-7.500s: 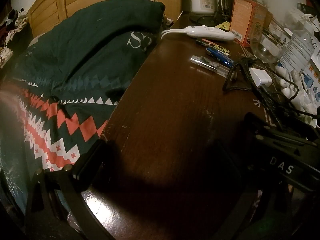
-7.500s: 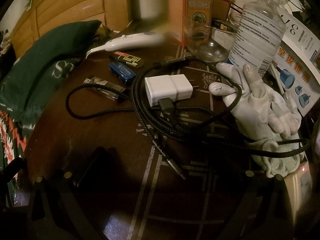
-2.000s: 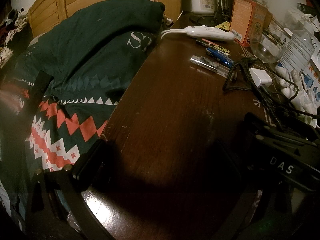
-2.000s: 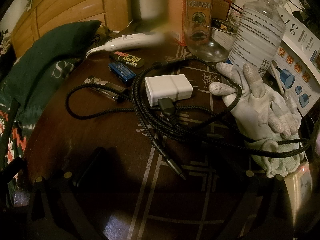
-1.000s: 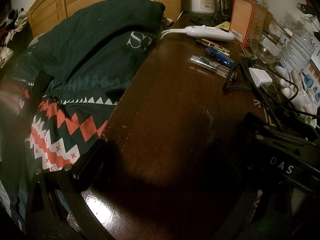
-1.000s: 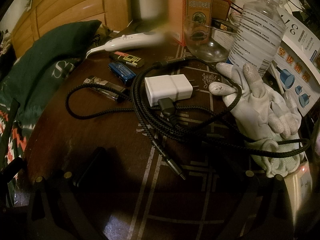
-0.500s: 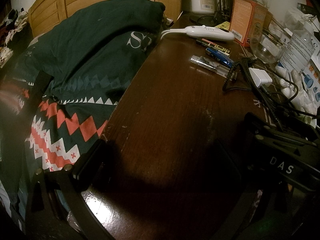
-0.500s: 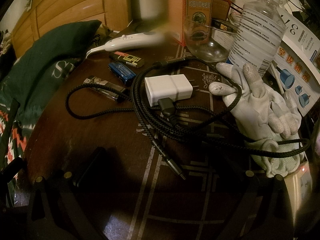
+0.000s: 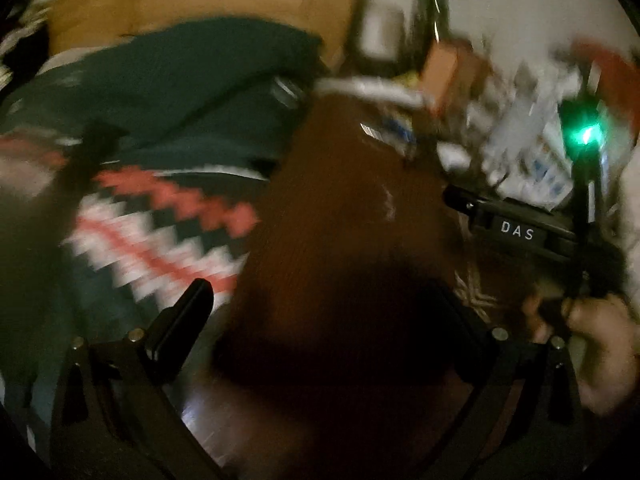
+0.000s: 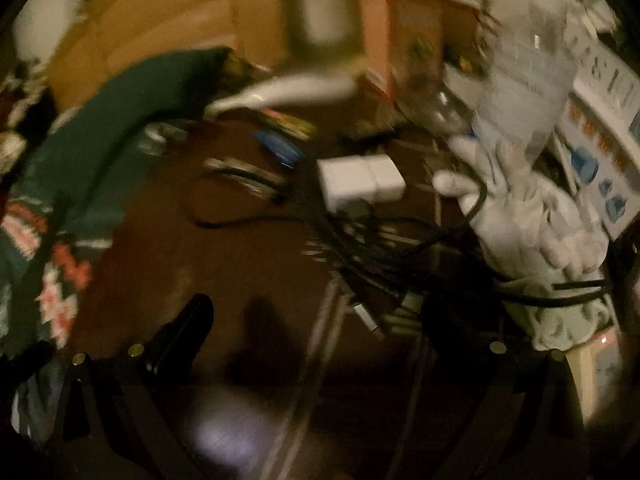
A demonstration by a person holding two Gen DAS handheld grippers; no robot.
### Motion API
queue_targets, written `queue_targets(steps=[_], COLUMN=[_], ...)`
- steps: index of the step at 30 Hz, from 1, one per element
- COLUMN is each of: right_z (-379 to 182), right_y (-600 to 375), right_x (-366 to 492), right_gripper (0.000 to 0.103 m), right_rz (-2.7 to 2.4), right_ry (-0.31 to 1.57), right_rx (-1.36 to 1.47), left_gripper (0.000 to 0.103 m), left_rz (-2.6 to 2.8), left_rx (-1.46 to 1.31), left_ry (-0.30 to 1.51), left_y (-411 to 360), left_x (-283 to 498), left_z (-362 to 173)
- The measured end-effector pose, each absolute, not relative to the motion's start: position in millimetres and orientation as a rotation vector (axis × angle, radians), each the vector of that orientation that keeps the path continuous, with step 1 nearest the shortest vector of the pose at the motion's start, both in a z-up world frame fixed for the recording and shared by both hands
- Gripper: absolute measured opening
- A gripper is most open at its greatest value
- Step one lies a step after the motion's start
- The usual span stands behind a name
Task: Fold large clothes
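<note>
A dark green garment [image 9: 168, 92] with a red and white zigzag band [image 9: 160, 232] is heaped on the bed left of the brown table [image 9: 340, 208]. It also shows at the left edge of the right wrist view as the garment [image 10: 104, 148]. My left gripper [image 9: 320, 320] is open over the table's edge, empty, with its left finger [image 9: 188, 316] near the patterned cloth. My right gripper [image 10: 320, 324] is open and empty above the table. From the left wrist view, the right gripper's body marked DAS [image 9: 516, 232] is held by a hand [image 9: 596, 344]. Both views are motion-blurred.
The table's right half is cluttered: tangled black cables [image 10: 380, 248], a white charger [image 10: 360, 180], white gloves [image 10: 520, 216], a water bottle [image 10: 524, 80], an orange box [image 10: 400, 40] and a white handset [image 10: 288, 88]. A wooden headboard [image 9: 192, 4] stands behind the garment.
Both grippers, at rest on the table until half a second ago, are now lifted and moving, so both views blur. A hand and a green light now show on the right gripper.
</note>
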State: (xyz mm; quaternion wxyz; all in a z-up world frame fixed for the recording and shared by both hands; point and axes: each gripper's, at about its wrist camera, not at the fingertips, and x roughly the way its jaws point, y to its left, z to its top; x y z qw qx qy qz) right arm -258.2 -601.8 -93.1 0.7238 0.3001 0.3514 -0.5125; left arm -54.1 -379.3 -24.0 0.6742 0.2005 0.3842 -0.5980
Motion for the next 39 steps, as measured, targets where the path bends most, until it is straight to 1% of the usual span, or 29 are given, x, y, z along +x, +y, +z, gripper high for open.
queue_targets(steps=[5, 8, 9, 12, 16, 18, 19, 21, 23, 25, 27, 28, 29, 30, 32, 34, 37, 39], right_z=[-24, 16, 32, 74, 126, 137, 145, 121, 85, 46, 11, -6, -29, -45, -88, -116, -132, -130], right_y=[-536, -481, -456, -392, -303, -278, -250, -252, -233, -195, -166, -136, -136, -113, -108, -100, -75, -61], right_x=[-237, -220, -220, -199, -166, -151, -139, -108, -74, -34, -9, 3, 8, 12, 4, -12, -55, -76], right_gripper=[0.103, 0.103, 0.103, 0.103, 0.103, 0.103, 0.103, 0.103, 0.103, 0.103, 0.103, 0.103, 0.103, 0.103, 0.103, 0.103, 0.103, 0.103], right_rz=[-0.983, -0.840, -0.784, -0.601, -0.405, -0.332, -0.270, -0.157, -0.018, 0.049, 0.088, 0.110, 0.133, 0.156, 0.182, 0.237, 0.379, 0.450], right_ry=[0.614, 0.453, 0.374, 0.287, 0.247, 0.238, 0.222, 0.249, 0.278, 0.355, 0.402, 0.427, 0.458, 0.494, 0.576, 0.663, 0.752, 0.756], right_rx=[0.421, 0.285, 0.268, 0.188, 0.100, 0.062, 0.025, 0.060, 0.179, 0.222, 0.220, 0.200, 0.192, 0.164, 0.133, 0.143, 0.150, 0.144], left_gripper=[0.103, 0.103, 0.103, 0.103, 0.103, 0.103, 0.103, 0.103, 0.103, 0.103, 0.103, 0.103, 0.103, 0.103, 0.103, 0.103, 0.103, 0.103], left_rz=[-1.192, -1.162, -1.146, -1.119, -1.100, -1.107, -1.108, -1.105, -1.100, -1.112, -1.106, -1.104, -1.103, -1.090, -1.033, -0.959, -0.756, -0.596], left_rx=[0.158, -0.006, -0.043, -0.139, -0.205, -0.264, -0.299, -0.361, -0.396, -0.437, -0.437, -0.430, -0.421, -0.407, -0.387, -0.373, -0.314, -0.248], left_ry=[0.726, 0.639, 0.595, 0.495, 0.435, 0.434, 0.435, 0.438, 0.446, 0.452, 0.451, 0.451, 0.446, 0.435, 0.406, 0.371, 0.299, 0.224], left_y=[-240, -169, -144, -79, -27, -7, 1, 17, 26, 33, 37, 39, 42, 46, 62, 82, 113, 131], left_x=[2, 13, 10, -7, -35, -41, -43, -47, -47, -48, -48, -48, -49, -49, -47, -46, -39, -39], left_z=[58, 97, 111, 144, 173, 182, 183, 181, 179, 177, 177, 178, 178, 178, 178, 177, 172, 167])
